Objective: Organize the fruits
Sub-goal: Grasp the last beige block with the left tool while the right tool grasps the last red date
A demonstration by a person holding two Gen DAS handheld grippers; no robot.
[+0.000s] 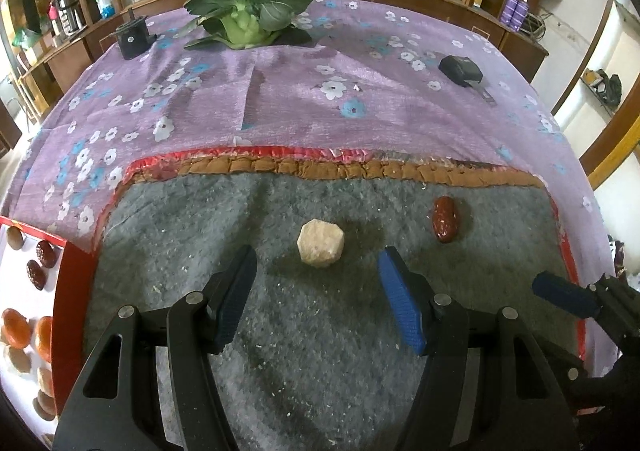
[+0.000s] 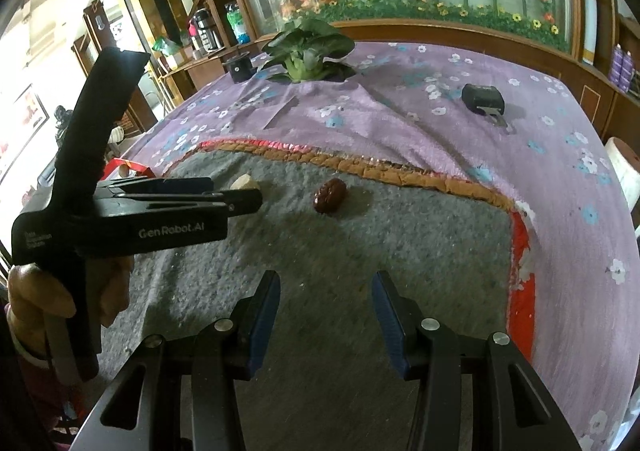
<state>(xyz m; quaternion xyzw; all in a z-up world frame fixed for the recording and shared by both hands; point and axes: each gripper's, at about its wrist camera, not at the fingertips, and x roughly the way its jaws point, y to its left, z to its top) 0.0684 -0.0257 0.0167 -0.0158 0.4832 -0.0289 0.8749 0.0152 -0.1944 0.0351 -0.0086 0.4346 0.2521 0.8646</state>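
Both claws, left claw [image 1: 318,279] and right claw [image 2: 326,291], released, empty above grey mat [image 1: 320,331] near pale lump [image 1: 321,243].

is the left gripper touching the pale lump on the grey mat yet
Apart. The left wrist view shows grey mat between the open left gripper and the pale lump.

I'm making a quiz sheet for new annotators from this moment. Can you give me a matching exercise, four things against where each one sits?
Things
1. pale lump
2. red date
3. leafy green vegetable
4. small dark dates

Places
A. on the white tray with the red rim, far left
B. at the far end of the purple flowered cloth
C. on the grey felt mat, straight ahead of the open left gripper
D. on the grey felt mat, right of the pale lump

Pairs: 1-C, 2-D, 3-B, 4-A
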